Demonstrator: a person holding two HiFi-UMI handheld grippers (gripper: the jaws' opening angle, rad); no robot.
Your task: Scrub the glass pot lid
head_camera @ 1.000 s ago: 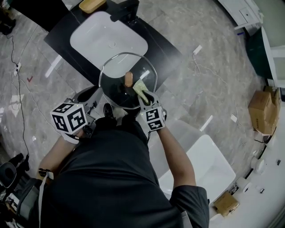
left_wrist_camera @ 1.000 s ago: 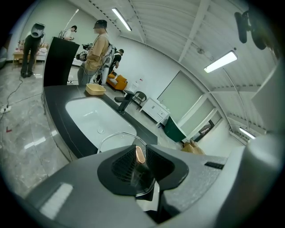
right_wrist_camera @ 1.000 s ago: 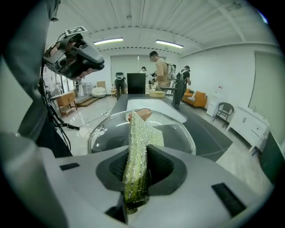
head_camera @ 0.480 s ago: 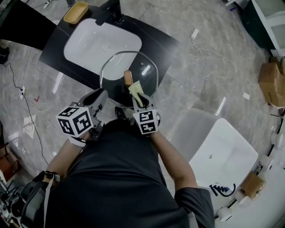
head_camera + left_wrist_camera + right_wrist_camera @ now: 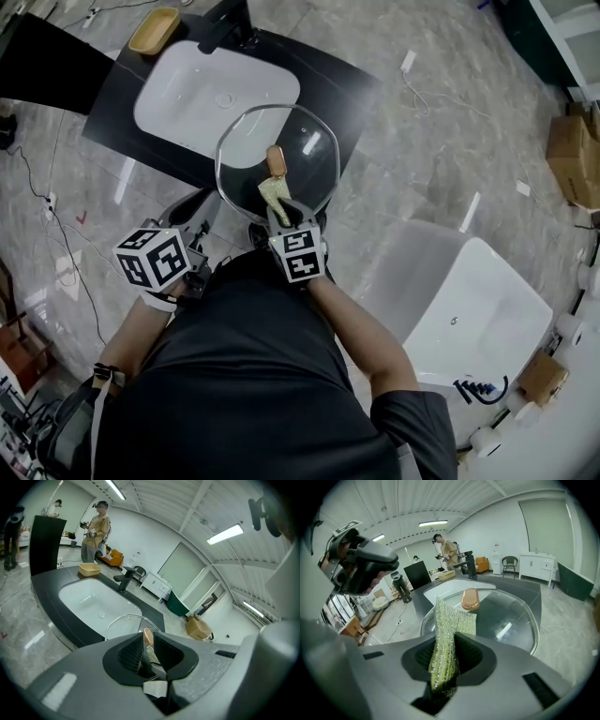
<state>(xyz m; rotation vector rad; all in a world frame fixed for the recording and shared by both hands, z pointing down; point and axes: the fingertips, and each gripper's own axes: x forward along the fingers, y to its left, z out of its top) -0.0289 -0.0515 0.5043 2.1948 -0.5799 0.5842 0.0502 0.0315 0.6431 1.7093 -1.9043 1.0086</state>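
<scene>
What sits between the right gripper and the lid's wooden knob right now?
A yellow-green scrub cloth, clamped in the right gripper's jaws, reaches across the glass pot lid toward the knob. The right gripper view shows it most clearly.

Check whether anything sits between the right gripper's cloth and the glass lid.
Nothing visible does. The cloth clamped in the right gripper reaches straight out over the glass pot lid, just short of its brown knob, and no object lies between them.
</scene>
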